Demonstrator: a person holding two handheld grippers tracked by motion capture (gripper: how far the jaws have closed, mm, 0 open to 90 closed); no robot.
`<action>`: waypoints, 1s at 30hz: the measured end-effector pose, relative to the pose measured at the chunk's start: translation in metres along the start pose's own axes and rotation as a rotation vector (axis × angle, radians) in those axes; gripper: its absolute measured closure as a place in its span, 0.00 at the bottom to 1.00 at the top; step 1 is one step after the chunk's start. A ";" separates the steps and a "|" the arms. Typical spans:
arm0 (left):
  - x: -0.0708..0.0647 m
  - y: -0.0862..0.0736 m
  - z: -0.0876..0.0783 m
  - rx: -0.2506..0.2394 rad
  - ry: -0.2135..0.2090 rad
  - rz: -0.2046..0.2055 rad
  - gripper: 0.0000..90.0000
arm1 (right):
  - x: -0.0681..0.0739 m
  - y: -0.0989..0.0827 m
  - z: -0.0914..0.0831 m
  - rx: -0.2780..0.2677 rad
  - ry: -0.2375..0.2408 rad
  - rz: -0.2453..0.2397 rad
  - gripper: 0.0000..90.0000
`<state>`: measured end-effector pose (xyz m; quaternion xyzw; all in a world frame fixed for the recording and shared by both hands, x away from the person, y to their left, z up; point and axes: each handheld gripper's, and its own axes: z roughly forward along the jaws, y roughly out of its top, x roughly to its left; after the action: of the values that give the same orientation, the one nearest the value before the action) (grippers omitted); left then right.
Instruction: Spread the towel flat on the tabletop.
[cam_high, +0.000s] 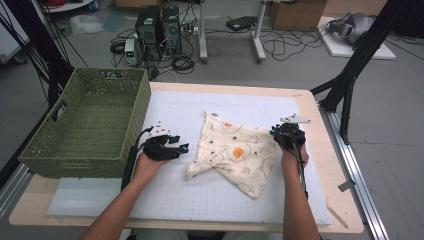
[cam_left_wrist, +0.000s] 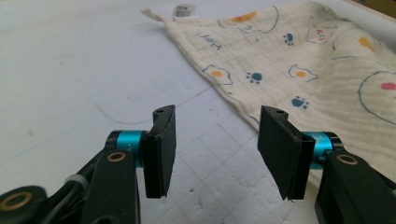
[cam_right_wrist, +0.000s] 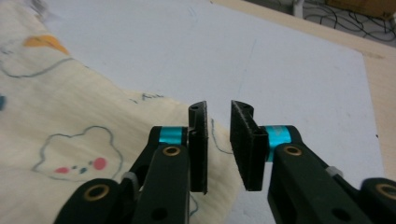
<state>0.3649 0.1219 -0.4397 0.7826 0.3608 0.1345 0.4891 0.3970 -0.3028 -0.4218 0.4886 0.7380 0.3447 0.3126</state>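
I have the left tongs (cam_left_wrist: 215, 140) released, jaws standing wide over the white mat (cam_left_wrist: 70, 70) on the bench (cam_high: 320, 125), nothing between them. The printed cloth (cam_high: 235, 150) lies crumpled between my two tongs, its near edge just ahead and to the right of the left ones. My right tongs (cam_right_wrist: 218, 140) sit at the cloth's far right edge, jaws parted by a narrow gap, the cloth's hem just below them, not pinched. A green basket (cam_high: 90, 120) stands beyond the left tongs.
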 end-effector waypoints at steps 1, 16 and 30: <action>-0.002 0.000 0.002 0.007 -0.015 0.006 0.53 | 0.001 0.000 -0.004 -0.012 0.012 0.004 0.79; -0.037 0.009 0.049 0.158 -0.088 0.153 0.50 | 0.038 -0.029 -0.070 -0.058 0.155 -0.115 0.63; -0.012 0.011 0.029 0.118 0.073 0.114 0.96 | 0.064 -0.052 -0.065 0.006 0.312 -0.156 0.57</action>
<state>0.3778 0.0911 -0.4431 0.8239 0.3407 0.1692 0.4200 0.2975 -0.2705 -0.4349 0.3714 0.8142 0.3891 0.2187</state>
